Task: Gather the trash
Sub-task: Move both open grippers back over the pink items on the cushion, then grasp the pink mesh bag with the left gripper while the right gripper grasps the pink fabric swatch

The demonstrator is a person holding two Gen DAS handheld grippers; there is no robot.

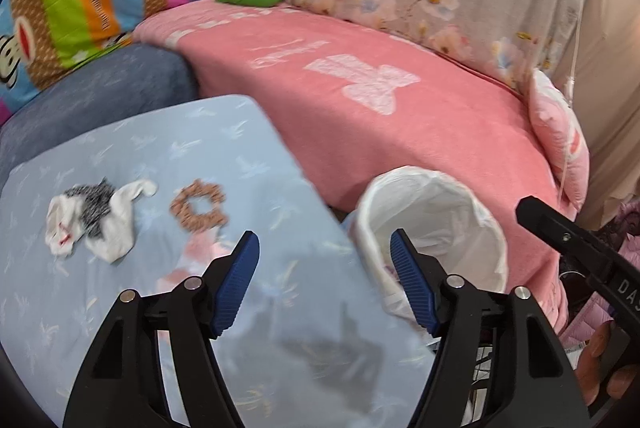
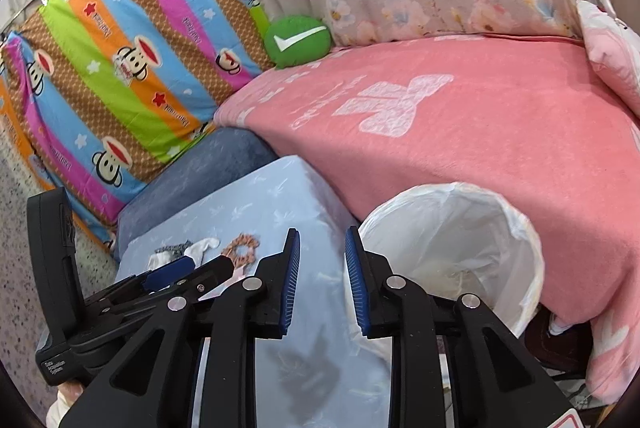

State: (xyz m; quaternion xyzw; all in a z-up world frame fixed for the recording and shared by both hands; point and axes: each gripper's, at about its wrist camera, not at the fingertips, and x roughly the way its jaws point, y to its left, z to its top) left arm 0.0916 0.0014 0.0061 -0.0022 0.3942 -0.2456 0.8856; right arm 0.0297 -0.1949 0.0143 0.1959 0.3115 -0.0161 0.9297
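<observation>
A white-lined trash bin (image 1: pixel 436 228) stands at lower right of the left wrist view, against the pink bed (image 1: pixel 400 132); its liner looks mostly empty — only something pale near the bottom. On the light-blue worktop (image 1: pixel 240 156), at left, lie a crumpled sock (image 1: pixel 96 220) and a brown scrunchie (image 1: pixel 199 205), apart. The left claw (image 1: pixel 325 246) stands wide apart, empty, tilted downward. The right claw (image 2: pixel 322 248) — narrowly apart, empty — points down beside the bin.

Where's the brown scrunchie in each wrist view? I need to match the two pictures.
Left wrist: brown scrunchie lies left of centre on the light blue cloth, right of the white and grey sock.
Right wrist: brown scrunchie sits low, left of centre, just beyond the left gripper.
Shared landmark: white-lined bin.
</observation>
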